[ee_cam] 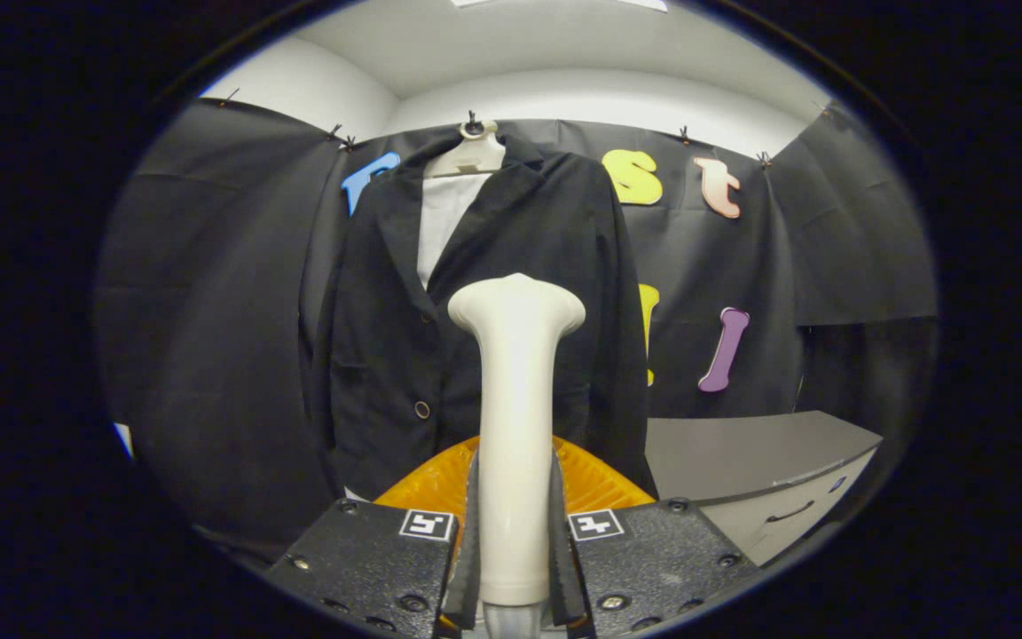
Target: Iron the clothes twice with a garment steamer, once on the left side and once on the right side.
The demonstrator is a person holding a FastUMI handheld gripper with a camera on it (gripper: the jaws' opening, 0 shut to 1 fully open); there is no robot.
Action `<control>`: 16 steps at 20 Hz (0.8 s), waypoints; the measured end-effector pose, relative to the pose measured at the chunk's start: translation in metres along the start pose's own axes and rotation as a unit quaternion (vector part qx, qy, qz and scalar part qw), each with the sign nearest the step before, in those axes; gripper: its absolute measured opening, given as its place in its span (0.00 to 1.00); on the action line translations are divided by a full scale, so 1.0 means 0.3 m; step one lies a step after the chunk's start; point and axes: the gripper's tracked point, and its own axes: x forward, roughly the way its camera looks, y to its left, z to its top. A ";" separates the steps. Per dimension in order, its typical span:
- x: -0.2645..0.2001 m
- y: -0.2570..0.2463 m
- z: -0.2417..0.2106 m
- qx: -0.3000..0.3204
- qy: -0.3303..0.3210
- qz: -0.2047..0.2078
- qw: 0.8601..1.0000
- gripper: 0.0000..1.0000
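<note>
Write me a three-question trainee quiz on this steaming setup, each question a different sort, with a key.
1. True or false: the hand-held gripper is shut on the garment steamer.
2. Multiple choice: the black jacket is A) folded on the cabinet, B) hanging on a hanger, C) lying on the floor.
3. Fill in: the steamer's head stands just in front of the jacket's ____ panel, between the lapels and the hem.

Key: 1 true; both fingers press on the steamer's handle. 2 B; the hanger holds it against the booth wall. 3 front.
</note>
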 end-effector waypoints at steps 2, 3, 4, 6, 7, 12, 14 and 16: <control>-0.005 -0.013 -0.036 -0.006 0.012 -0.003 1.000 0.34; -0.003 -0.019 -0.055 -0.006 0.017 -0.004 1.000 0.34; -0.005 -0.025 -0.068 -0.006 0.022 -0.005 1.000 0.34; -0.011 -0.042 -0.088 -0.006 0.030 -0.010 0.999 0.34; -0.013 -0.046 -0.104 -0.005 0.033 -0.012 0.999 0.34; -0.034 -0.048 -0.197 -0.013 0.063 -0.012 0.998 0.34; -0.034 -0.040 -0.248 -0.015 0.080 -0.008 0.997 0.34; -0.041 -0.026 -0.303 -0.023 0.098 -0.005 0.995 0.34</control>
